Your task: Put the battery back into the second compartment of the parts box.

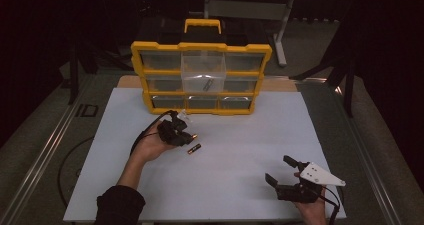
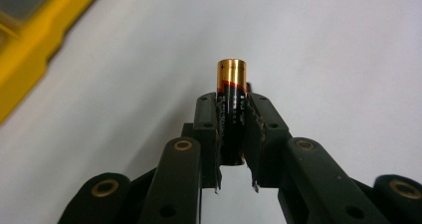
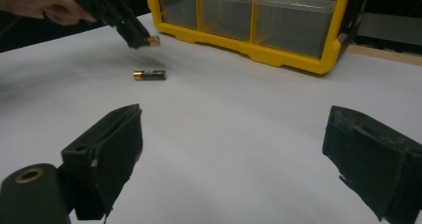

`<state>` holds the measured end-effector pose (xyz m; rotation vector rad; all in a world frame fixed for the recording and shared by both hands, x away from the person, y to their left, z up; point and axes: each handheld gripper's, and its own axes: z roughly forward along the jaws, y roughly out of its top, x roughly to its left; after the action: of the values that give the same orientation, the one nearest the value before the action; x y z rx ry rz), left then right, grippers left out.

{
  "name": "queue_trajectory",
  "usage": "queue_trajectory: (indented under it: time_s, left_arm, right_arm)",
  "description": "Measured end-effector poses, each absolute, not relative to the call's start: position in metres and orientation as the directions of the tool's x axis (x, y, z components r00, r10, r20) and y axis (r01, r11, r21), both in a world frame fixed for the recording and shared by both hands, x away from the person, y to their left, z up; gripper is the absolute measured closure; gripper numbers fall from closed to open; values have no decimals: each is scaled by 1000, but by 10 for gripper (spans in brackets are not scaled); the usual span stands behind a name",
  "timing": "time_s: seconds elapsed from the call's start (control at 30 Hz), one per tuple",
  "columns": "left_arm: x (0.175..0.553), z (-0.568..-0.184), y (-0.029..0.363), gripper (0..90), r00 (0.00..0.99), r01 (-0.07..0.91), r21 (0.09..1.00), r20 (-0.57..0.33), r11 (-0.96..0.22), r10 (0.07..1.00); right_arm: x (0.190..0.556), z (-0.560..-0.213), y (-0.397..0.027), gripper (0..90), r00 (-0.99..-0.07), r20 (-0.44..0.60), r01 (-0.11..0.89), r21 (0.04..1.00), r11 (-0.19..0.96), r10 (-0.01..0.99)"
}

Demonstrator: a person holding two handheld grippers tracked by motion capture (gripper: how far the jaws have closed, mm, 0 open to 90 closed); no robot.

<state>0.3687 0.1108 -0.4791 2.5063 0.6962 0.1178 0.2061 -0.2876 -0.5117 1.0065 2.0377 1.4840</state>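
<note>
My left gripper (image 2: 232,112) is shut on a black-and-gold battery (image 2: 231,82), whose gold end sticks out past the jaws. In the high view that left gripper (image 1: 186,136) hangs just above the white board, in front of the yellow drawer organizer (image 1: 200,47). A second battery (image 1: 194,148) lies flat on the board just right of it, also seen as the lying battery (image 3: 149,74) in the right gripper view. My right gripper (image 1: 280,171) rests near the front right of the board, jaws wide apart with nothing between them.
The organizer has several clear drawers; its middle top drawer (image 1: 202,75) is pulled out and holds a small dark item. The white board (image 1: 235,135) covers the table. A metal rail (image 1: 40,155) runs along the left side.
</note>
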Motion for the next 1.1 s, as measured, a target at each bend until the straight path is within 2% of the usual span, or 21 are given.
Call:
queue_trajectory:
  time_s: [0.47, 1.1]
  left_arm:
    - [360, -420, 133, 775, 875, 400, 604, -28, -689, 483]
    - [366, -352, 138, 775, 900, 330, 626, 17, -707, 435]
  right_arm:
    - [207, -512, -286, 83, -647, 62, 297, 939, 175, 760]
    - [207, -512, -287, 84, -644, 69, 295, 941, 164, 762]
